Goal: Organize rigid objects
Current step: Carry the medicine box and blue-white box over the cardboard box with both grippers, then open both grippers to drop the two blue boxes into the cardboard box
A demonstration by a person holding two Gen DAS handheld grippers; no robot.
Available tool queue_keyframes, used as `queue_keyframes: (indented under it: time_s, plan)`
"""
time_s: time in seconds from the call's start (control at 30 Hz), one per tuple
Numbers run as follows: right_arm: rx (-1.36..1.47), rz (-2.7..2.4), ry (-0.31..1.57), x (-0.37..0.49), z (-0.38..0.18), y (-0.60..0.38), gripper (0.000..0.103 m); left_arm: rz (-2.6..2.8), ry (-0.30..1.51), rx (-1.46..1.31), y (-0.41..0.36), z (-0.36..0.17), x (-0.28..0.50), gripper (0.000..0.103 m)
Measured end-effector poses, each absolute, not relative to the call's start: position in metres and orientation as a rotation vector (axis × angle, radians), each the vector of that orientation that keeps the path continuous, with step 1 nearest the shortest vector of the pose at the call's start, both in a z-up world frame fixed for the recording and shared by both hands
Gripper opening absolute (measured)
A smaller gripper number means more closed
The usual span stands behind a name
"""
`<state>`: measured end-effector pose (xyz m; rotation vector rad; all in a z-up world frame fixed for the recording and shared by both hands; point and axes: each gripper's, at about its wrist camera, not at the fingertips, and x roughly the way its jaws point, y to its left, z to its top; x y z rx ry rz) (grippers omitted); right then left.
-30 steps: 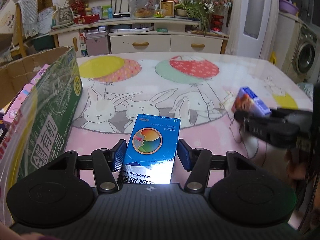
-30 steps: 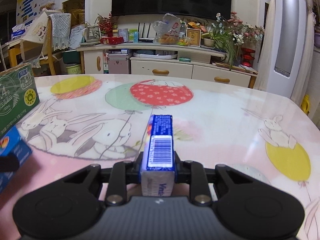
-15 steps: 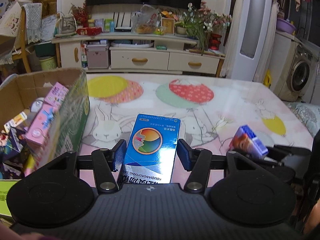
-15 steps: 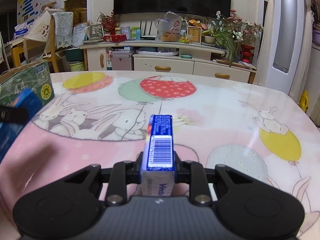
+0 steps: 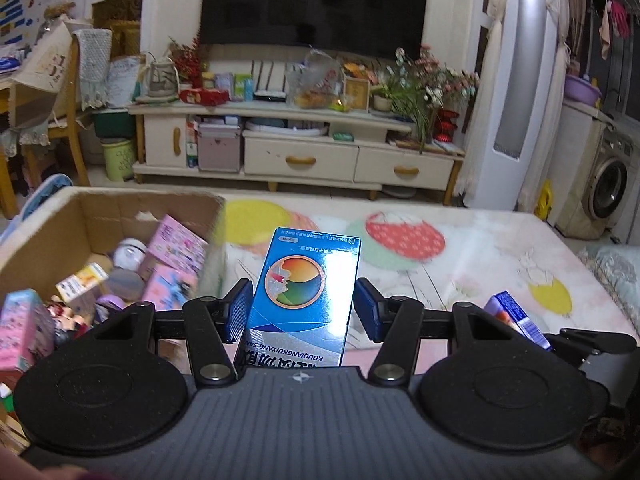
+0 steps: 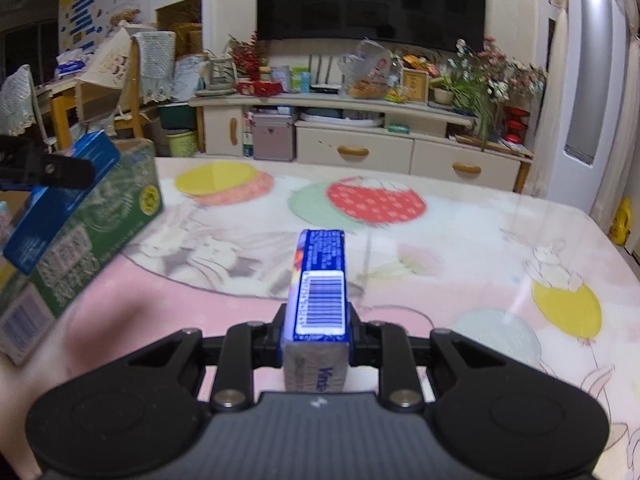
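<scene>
My left gripper (image 5: 302, 308) is shut on a blue medicine box (image 5: 308, 280) with a round multicoloured emblem, held up just right of an open cardboard carton (image 5: 100, 208). My right gripper (image 6: 318, 332) is shut on a narrow dark-blue box (image 6: 322, 280) whose barcode faces up, held above the pink tablecloth. In the right wrist view the left gripper's finger (image 6: 52, 174) and its blue medicine box (image 6: 56, 208) show at the far left, over the carton's green printed wall (image 6: 104, 220). The narrow box (image 5: 516, 316) also shows at the right of the left wrist view.
The carton holds several pink boxes (image 5: 176, 248) and small toys. A tablecloth with rabbits and balloons (image 6: 376, 204) covers the table. Beyond its far edge stand a TV cabinet (image 6: 352, 136), a wooden chair (image 5: 60, 120) and a washing machine (image 5: 608, 188).
Both grippers have risen with their boxes still held. The left one has moved toward the carton, whose inside now shows. The right gripper has drifted left, bringing the carton closer in its view.
</scene>
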<state>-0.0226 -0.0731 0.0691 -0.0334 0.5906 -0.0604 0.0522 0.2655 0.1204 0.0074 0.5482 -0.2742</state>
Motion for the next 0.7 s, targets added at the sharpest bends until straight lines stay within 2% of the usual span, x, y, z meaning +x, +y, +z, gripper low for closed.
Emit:
queue_keyframes:
  time_s: [0.4, 0.7]
  plan:
    - [-0.052, 0.069, 0.514, -0.012, 0.118, -0.019, 0.023, -0.183, 0.462, -0.041, 0.316, 0.147, 0.061, 0.068]
    - [-0.023, 0.220, 0.465, 0.022, 0.149, 0.033, 0.023, -0.078, 0.494, -0.097, 0.344, 0.138, 0.087, 0.068]
